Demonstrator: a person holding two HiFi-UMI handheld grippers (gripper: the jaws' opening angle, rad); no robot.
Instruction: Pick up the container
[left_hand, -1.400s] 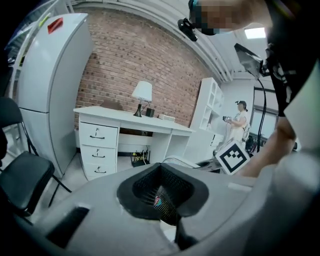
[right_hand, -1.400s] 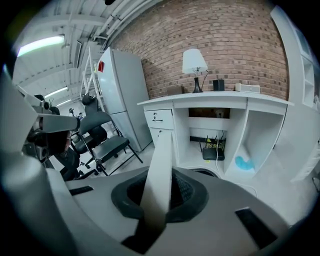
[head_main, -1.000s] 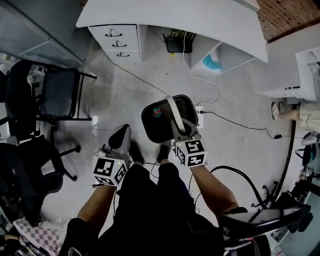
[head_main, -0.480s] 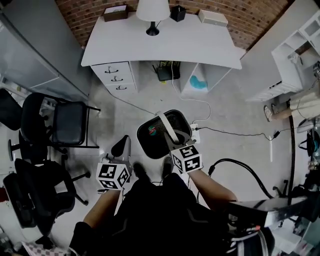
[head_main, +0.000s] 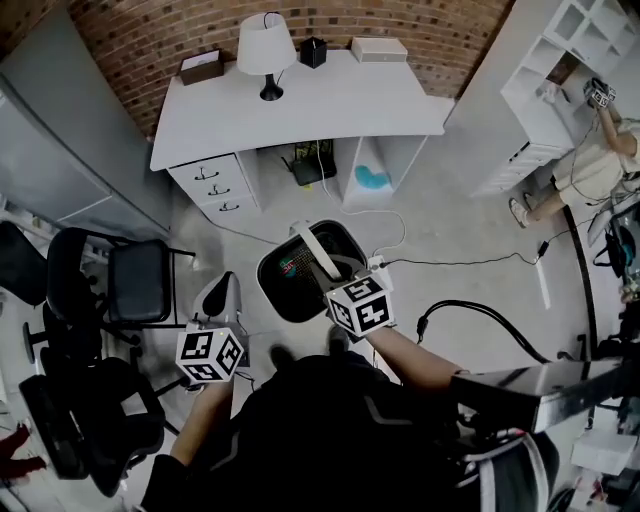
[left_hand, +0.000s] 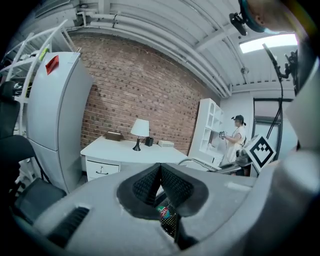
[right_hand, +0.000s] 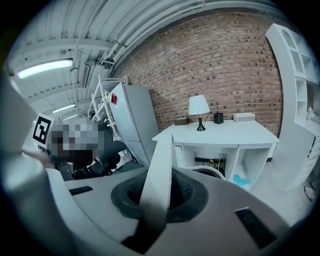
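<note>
My right gripper (right_hand: 159, 192) has its jaws clamped on the handle (right_hand: 162, 155) of the container (head_main: 272, 295). The handle is a flat, smooth white band, and it runs up between the dark ribbed pads. The container hangs from that band in front of the counter (head_main: 300, 110), out past its open middle. It is a rounded black tub with a wall of fine mesh and a pale rim on the side towards the counter. A small colourful thing (head_main: 290, 268) with red and green print lies inside it, but I cannot make out what it is. My left gripper (left_hand: 160, 176) sits further back from the counter than the container and off to its left. Its jaws are pressed together with nothing between them, and the cross-hatched rubber pads meet in a sharp V. The counter is a matt white slab with a curved front edge, set against a rough red brick wall (head_main: 150, 40). On the counter stand a lamp (head_main: 267, 50) with a white cone shade on a thin black stem, a brown box (head_main: 202, 67), a black cup (head_main: 313, 52) and a flat white box (head_main: 378, 48). White drawers (head_main: 215, 185) with dark handles sit under the left end of the counter. The floor (head_main: 470, 220) in front of the counter is smooth grey concrete with a thin black cable (head_main: 480, 262) trailing across it.
</note>
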